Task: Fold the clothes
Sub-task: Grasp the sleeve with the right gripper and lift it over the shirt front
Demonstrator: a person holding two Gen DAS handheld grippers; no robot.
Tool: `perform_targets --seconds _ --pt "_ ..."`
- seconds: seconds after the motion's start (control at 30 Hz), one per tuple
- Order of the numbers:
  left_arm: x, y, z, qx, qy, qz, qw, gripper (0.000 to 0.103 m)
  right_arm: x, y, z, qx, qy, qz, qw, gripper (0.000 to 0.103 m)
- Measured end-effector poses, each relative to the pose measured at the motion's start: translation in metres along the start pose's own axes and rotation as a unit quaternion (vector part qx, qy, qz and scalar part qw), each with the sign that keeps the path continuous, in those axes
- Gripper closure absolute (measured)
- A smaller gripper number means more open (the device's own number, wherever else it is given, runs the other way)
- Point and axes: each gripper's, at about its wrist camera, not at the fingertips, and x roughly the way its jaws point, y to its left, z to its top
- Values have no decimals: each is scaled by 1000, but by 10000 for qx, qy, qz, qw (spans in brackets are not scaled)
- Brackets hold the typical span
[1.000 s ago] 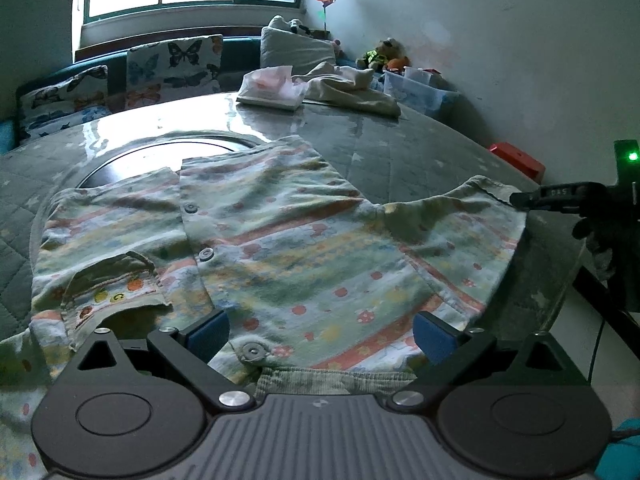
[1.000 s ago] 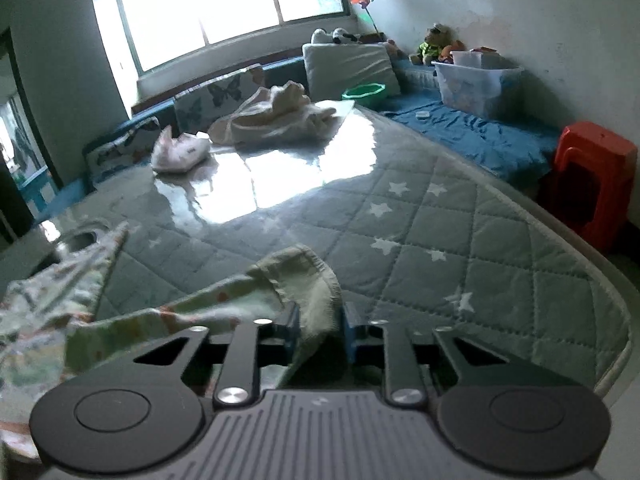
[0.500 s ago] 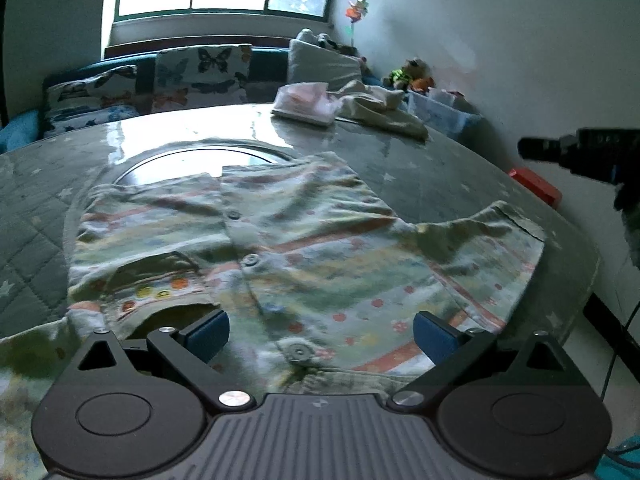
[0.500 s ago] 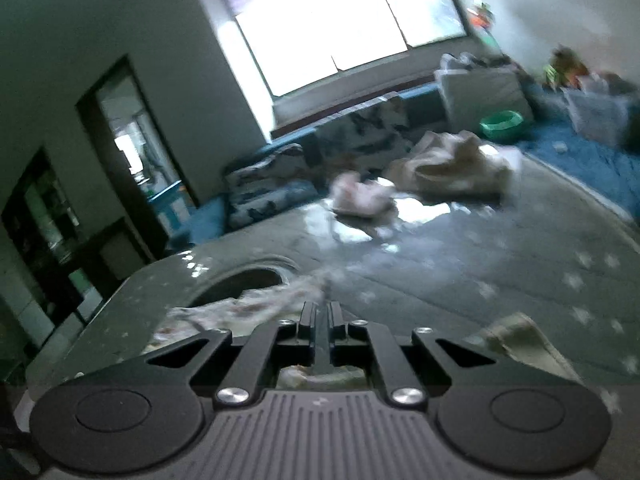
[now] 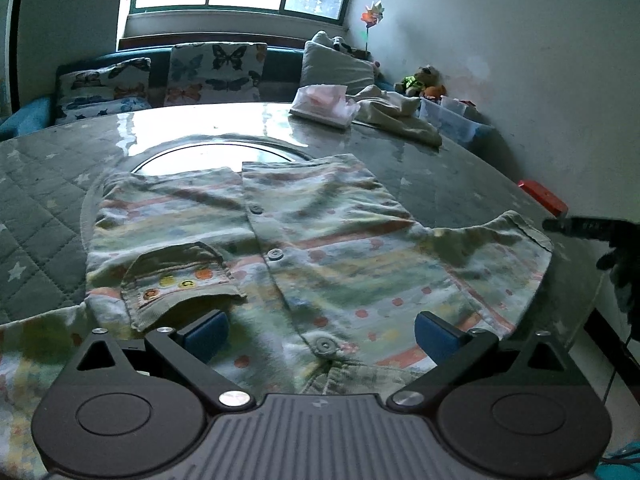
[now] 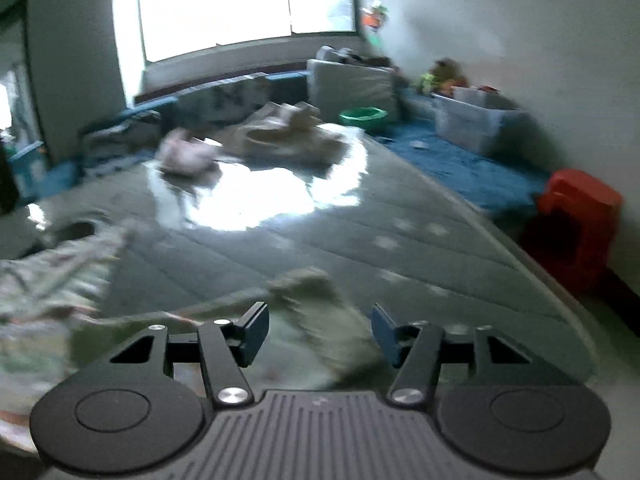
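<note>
A pale striped, dotted child's shirt [image 5: 312,248] lies spread flat, buttons up, on the quilted table [image 5: 40,200]. Its chest pocket [image 5: 180,276] is at the left and its right sleeve [image 5: 508,248] reaches the table's right edge. My left gripper [image 5: 320,330] is open, low over the collar end of the shirt. My right gripper [image 6: 318,334] is open, with the sleeve end [image 6: 320,312] lying between and just ahead of its fingers; this view is blurred. The right gripper's tip also shows in the left wrist view [image 5: 580,228], just beyond the sleeve.
A folded pink garment [image 5: 324,104] and a beige heap of clothes [image 5: 396,116] lie at the table's far side. A red stool [image 6: 576,208] stands off the right edge. Cushions, a green bowl [image 6: 362,116] and a clear bin [image 6: 472,124] line the bench behind.
My right gripper let go of the sleeve, swung up and away while shut, then came back down to the sleeve end and opened. The sleeve now lies flat. My left gripper stayed open.
</note>
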Motion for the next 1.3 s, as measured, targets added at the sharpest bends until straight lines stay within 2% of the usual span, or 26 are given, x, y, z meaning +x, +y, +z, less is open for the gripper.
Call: perform_targets --seconds 0.1,0.33,0.43,0.53,0.63,0.77,0.9,1.13,1.3 --pt "2 -4 1 43 27 -4 10000 1 10 -13 -5 212 110 -22 9997 42" --pt "3 -8 2 66 68 49 9999 0 21 -11 -15 189 148 59 9997 46" --pt "3 -9 2 78 78 51 9999 0 21 -6 -13 154 109 104 9998 68" --pt "3 -10 2 73 74 42 9999 0 12 -3 -6 301 64 445 9985 89" --pt "2 -10 1 73 57 37 9999 0 4 -1 2 448 20 786 9959 93" --pt "0 -9 1 48 24 49 10000 0 -7 3 12 643 -40 1239 9902 93" --pt "-2 -6 -1 6 -24 46 10000 0 -27 24 31 637 -165 1918 9792 93" --pt "-12 6 -7 -136 -141 60 9998 0 -50 94 66 222 -158 3051 9519 94" --pt "-20 17 -12 -292 -246 84 9992 0 -61 155 77 -319 -88 3654 9303 94"
